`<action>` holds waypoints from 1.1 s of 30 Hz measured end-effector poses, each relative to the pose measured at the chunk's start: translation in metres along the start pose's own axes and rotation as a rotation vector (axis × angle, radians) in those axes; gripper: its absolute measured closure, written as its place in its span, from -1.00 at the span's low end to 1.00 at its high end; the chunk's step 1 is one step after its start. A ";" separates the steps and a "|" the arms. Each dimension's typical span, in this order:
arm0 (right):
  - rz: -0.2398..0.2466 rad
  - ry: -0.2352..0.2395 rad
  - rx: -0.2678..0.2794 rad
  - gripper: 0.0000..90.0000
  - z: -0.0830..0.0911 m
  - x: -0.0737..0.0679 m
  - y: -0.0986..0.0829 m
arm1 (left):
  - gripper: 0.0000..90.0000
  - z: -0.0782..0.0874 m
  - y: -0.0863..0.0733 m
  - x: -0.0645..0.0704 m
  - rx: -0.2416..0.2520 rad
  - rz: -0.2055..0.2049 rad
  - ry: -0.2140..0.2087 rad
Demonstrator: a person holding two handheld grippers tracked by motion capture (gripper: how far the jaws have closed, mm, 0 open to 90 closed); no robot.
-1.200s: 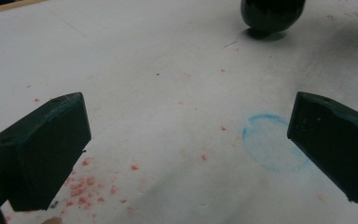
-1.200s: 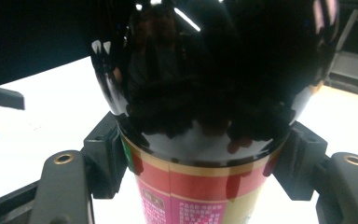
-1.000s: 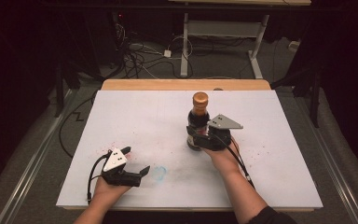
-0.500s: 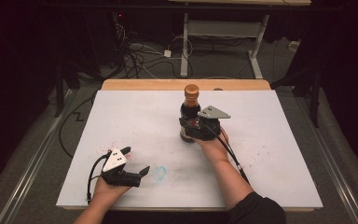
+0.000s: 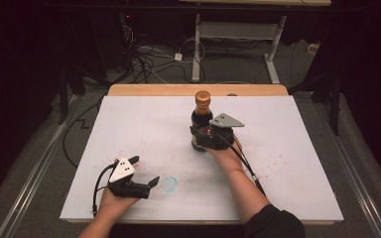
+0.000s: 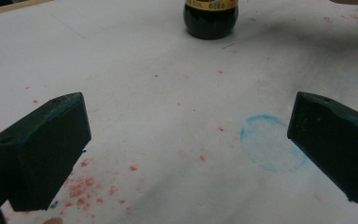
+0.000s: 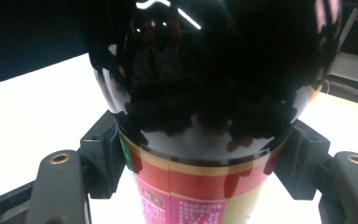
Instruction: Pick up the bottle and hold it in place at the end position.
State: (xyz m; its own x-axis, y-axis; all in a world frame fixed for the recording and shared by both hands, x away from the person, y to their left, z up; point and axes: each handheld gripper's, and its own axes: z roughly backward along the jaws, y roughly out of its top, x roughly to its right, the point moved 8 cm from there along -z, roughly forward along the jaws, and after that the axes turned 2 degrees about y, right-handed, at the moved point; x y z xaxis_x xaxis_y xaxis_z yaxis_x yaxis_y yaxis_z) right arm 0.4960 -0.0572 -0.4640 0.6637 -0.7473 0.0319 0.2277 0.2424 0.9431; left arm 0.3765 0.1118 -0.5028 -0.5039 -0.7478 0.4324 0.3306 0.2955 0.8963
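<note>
Landmark: the dark sauce bottle point(image 5: 201, 121), upright on the white counter point(image 5: 297, 148), toward its far middle.

Left hand-held gripper point(image 5: 145, 172): well to the near left of the bottle, low over the counter in your left hand point(image 5: 113, 201). Its jaws are spread wide with nothing between them. It looks parked, so your other hand can work alone.

Blue ring point(image 6: 271, 143): a faint drawn circle on the counter, nearer you than the bottle and just beside the left hand-held gripper's tips. It may mark a set-down spot, but you cannot confirm that.

Red specks point(image 6: 86, 189): scattered stains near the left hand-held gripper, flat and no hindrance.

Bottle detail: orange cap point(image 5: 203, 96), glossy black shoulder, red and yellow label point(image 7: 191, 196).

Right hand-held gripper point(image 5: 204, 135): clenched around the bottle's lower body, its pads point(image 7: 103, 158) pressing at label height. A grip that low likely keeps the bottle steady and upright.

Obstacles: none between the bottle and the blue ring; your left hand-held gripper lies just beside that path.

Beyond the counter: cables point(image 5: 149, 62) and a desk frame point(image 5: 238, 34) on the floor, well behind the bottle.
</note>
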 end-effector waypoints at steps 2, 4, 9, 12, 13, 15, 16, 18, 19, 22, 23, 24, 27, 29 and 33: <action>-0.008 0.009 0.004 -0.35 -0.001 0.000 0.000 | -1.00 0.000 0.000 0.000 -0.002 0.004 0.000; -0.010 0.010 -0.001 -0.44 0.000 0.002 0.000 | -1.00 0.000 0.001 0.000 0.005 0.002 0.003; -0.034 0.018 -0.026 -0.57 0.007 0.004 -0.008 | -1.00 -0.001 0.004 0.007 0.001 0.039 -0.027; -0.035 0.031 -0.028 -0.57 0.016 0.005 -0.013 | -1.00 -0.005 0.004 0.009 -0.004 0.015 -0.025; -0.035 0.031 -0.028 -0.57 0.016 0.005 -0.013 | -1.00 -0.008 0.003 0.010 -0.008 0.011 -0.024; -0.030 0.033 -0.026 -0.56 0.023 0.006 -0.015 | -1.00 -0.013 0.005 0.011 -0.017 0.029 -0.029; -0.030 0.033 -0.020 -0.54 0.027 0.007 -0.015 | -1.00 -0.016 0.007 0.013 -0.015 0.037 -0.031; -0.033 0.042 -0.002 -0.45 0.039 0.009 -0.015 | -1.00 -0.022 0.010 0.016 -0.017 0.036 -0.037; -0.033 0.042 -0.002 -0.45 0.039 0.009 -0.015 | -1.00 -0.025 0.012 0.017 -0.016 0.044 -0.042; -0.022 0.030 0.006 -0.28 0.052 0.013 -0.016 | -1.00 -0.037 0.019 0.020 -0.012 0.057 -0.049; -0.020 0.031 0.009 -0.23 0.055 0.014 -0.015 | -1.00 -0.041 0.021 0.021 -0.012 0.056 -0.051; -0.020 0.031 0.009 -0.23 0.055 0.014 -0.015 | -1.00 -0.046 0.022 0.022 -0.013 0.063 -0.055; -0.023 0.031 0.021 -0.05 0.063 0.017 -0.015 | -1.00 -0.060 0.026 0.026 -0.019 0.064 -0.066; -0.020 0.033 0.032 0.13 0.070 0.020 -0.014 | -1.00 -0.068 0.029 0.029 -0.020 0.061 -0.075; -0.029 0.035 0.036 0.30 0.076 0.024 -0.014 | -1.00 -0.086 0.034 0.035 -0.023 0.070 -0.092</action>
State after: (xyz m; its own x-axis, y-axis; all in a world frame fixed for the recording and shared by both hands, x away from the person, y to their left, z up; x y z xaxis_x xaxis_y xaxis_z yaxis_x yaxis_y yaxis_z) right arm 0.4548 -0.1253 -0.4517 0.6814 -0.7318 -0.0067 0.2222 0.1981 0.9547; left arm 0.4385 0.0443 -0.4652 -0.5497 -0.6680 0.5016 0.3848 0.3305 0.8618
